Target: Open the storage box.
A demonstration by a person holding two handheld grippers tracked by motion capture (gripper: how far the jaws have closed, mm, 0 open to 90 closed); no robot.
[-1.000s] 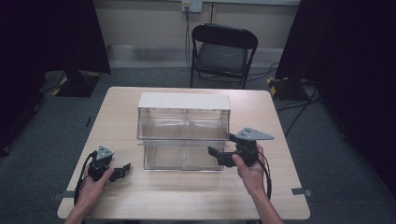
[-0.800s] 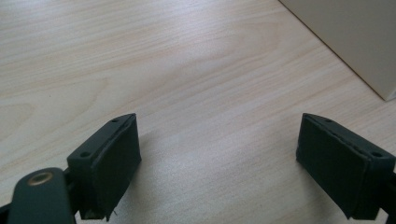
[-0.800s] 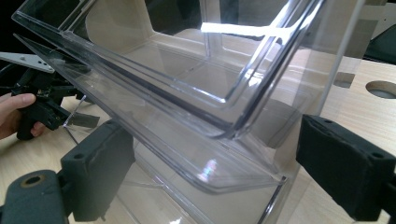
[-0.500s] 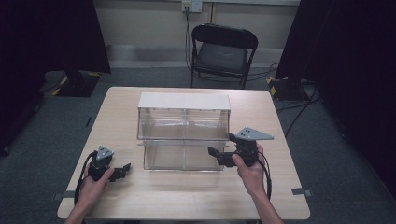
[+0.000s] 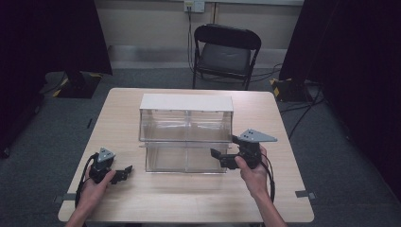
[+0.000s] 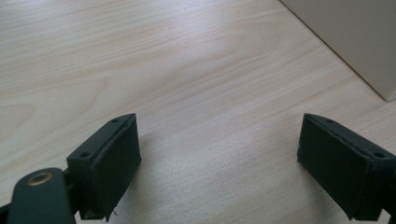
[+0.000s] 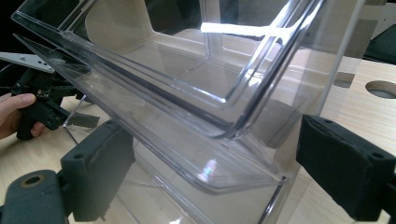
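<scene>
A clear plastic two-tier bin (image 5: pixel 185 135) with a white top stands in the middle of the wooden table (image 5: pixel 189 198). My right gripper (image 5: pixel 224 148) is open at the bin's front right corner, jaws pointing left at its lower tier. In the right gripper view the clear bin (image 7: pixel 196 93) sits just past the open gripper (image 7: pixel 212 140), with nothing between the pads. My left gripper (image 5: pixel 124 173) rests low on the table, left of the bin. In its own view it (image 6: pixel 219 140) is wide open over bare wood.
A black folding chair (image 5: pixel 226 52) stands behind the table. The bin's pale side (image 6: pixel 355 37) shows at the upper right of the left gripper view. A round hole in the table (image 7: pixel 382 88) lies past the bin. Bare wood spans the table's front.
</scene>
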